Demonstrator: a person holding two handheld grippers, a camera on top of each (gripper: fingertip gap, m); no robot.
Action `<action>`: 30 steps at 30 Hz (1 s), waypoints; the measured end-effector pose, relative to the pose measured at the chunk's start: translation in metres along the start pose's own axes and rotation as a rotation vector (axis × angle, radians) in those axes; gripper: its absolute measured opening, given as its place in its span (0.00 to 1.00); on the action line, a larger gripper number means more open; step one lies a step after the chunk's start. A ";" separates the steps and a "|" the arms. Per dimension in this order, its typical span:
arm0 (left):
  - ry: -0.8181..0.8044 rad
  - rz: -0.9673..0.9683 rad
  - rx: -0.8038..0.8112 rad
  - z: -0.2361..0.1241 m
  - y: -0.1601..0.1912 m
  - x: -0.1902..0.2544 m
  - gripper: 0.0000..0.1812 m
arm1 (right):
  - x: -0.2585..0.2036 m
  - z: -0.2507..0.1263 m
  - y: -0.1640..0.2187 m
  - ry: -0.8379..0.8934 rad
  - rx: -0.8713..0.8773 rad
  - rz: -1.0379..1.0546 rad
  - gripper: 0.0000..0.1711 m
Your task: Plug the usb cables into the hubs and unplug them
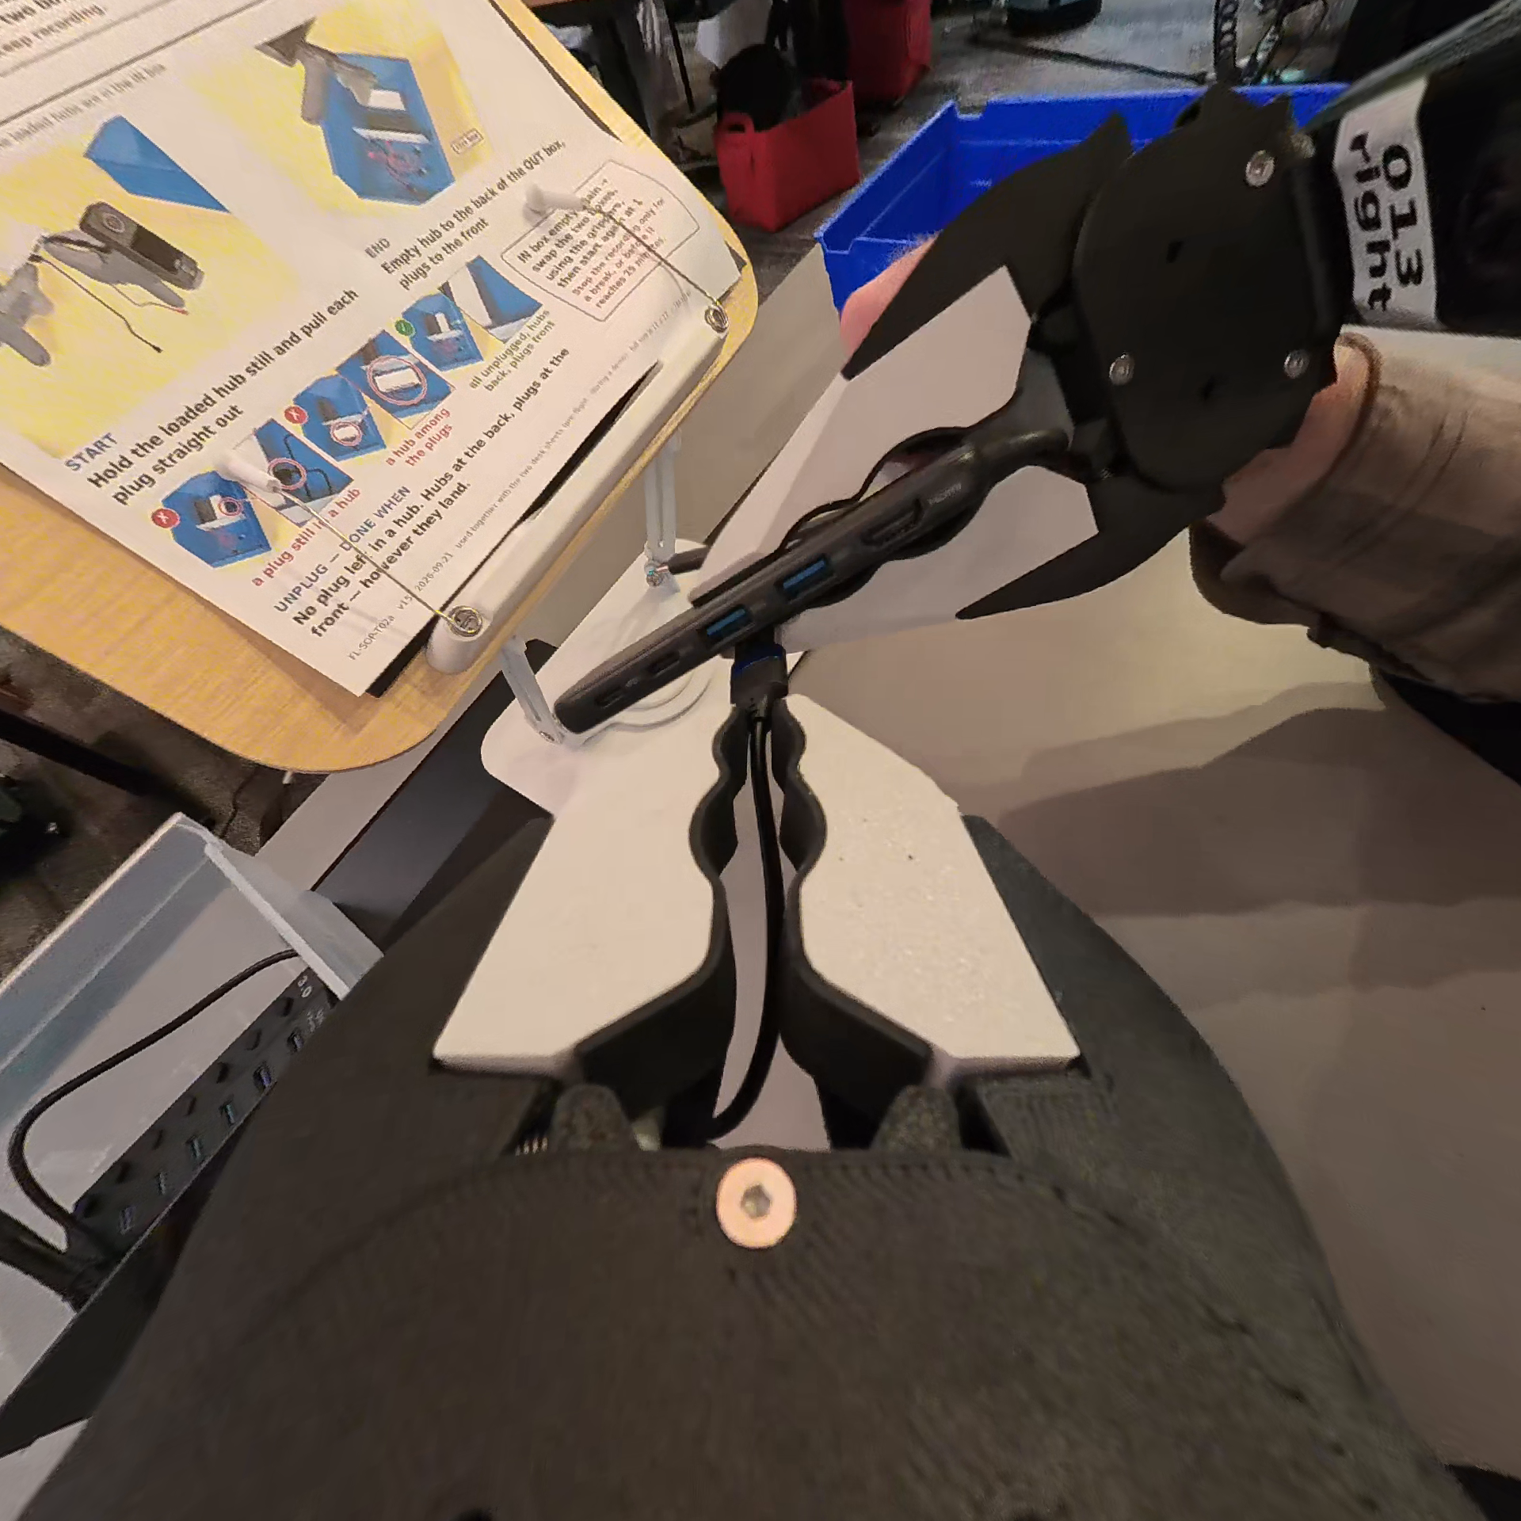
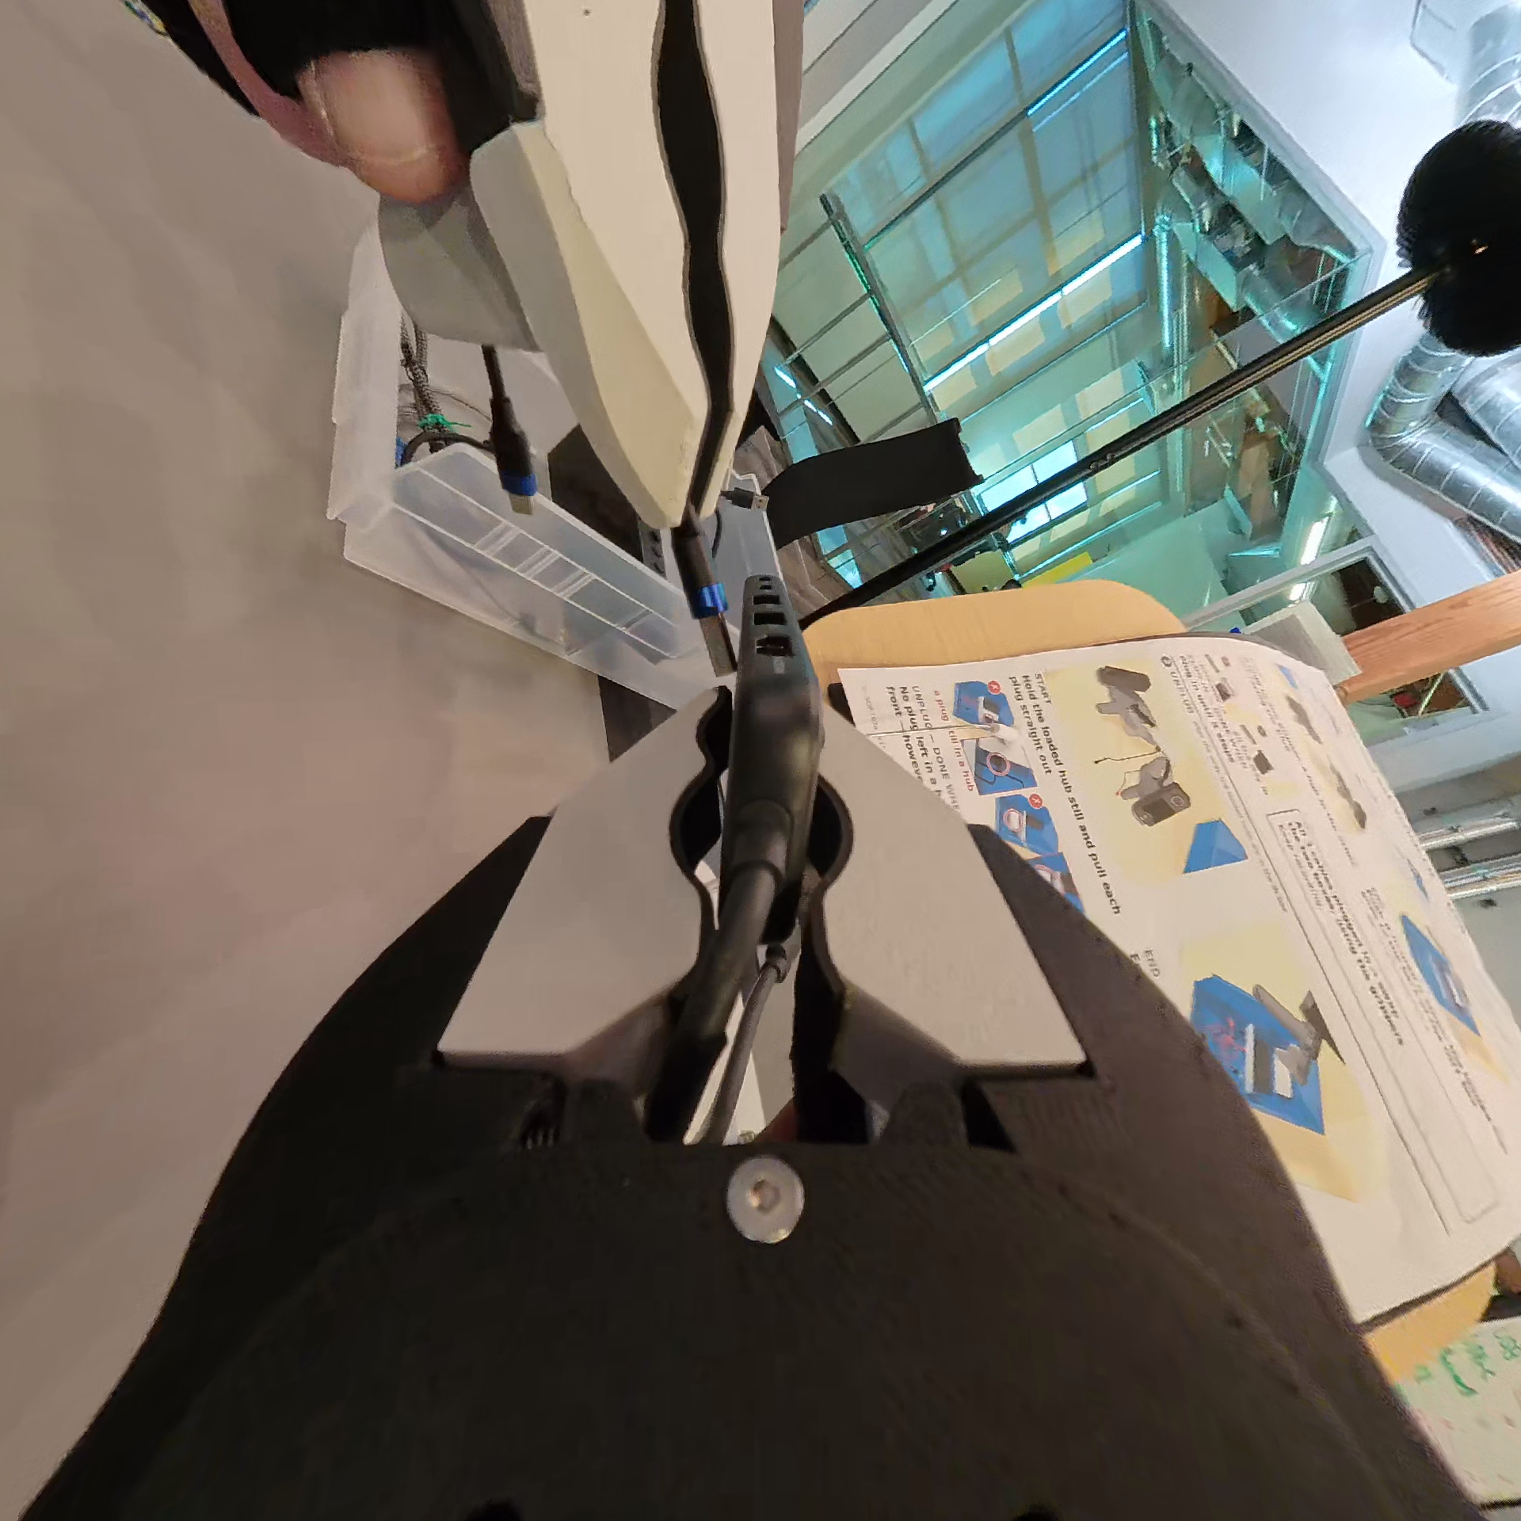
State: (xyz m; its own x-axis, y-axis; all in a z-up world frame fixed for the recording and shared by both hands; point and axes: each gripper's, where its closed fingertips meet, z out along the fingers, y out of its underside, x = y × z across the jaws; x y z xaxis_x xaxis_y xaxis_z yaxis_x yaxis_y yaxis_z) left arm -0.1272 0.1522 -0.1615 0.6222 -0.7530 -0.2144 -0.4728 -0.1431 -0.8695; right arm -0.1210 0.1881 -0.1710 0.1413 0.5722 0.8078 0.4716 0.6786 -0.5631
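Your left gripper (image 1: 757,724) is pressed together on a black USB cable (image 1: 765,864), pinching it just behind the blue-ringed plug (image 1: 753,671). That plug meets the side of the black USB hub (image 1: 741,609) at one of its blue ports; in the right wrist view the metal tip (image 2: 720,646) lies against the hub's edge, and you cannot tell how far it is seated. Your right gripper (image 2: 765,716) is clamped on the hub's cable end, holding the hub in the air with its free end pointing away. Behind the hub stands a tilted wooden board with a printed instruction sheet (image 1: 272,329). A blue bin (image 1: 988,181) sits beyond the hub, and a clear plastic bin (image 2: 494,560) with a spare cable lies below it, at the grey table (image 1: 1234,905) edge.
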 end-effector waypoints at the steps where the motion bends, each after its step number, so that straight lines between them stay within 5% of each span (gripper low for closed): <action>1: 0.000 0.001 0.009 0.000 -0.001 0.000 0.03 | 0.000 0.000 -0.001 -0.001 0.004 0.007 0.06; 21: -0.014 -0.087 0.236 -0.010 -0.026 -0.006 0.03 | 0.012 -0.001 -0.001 0.061 0.016 0.054 0.06; 30: -0.015 -0.041 0.308 -0.017 -0.027 -0.004 0.03 | -0.001 -0.002 0.008 -0.042 0.022 0.096 0.06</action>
State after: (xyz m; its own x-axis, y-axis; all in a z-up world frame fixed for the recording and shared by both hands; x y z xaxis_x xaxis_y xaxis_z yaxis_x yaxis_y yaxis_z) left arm -0.1279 0.1483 -0.1296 0.6466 -0.7410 -0.1811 -0.2374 0.0301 -0.9709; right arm -0.1157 0.1923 -0.1762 0.1481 0.6537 0.7421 0.4384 0.6292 -0.6417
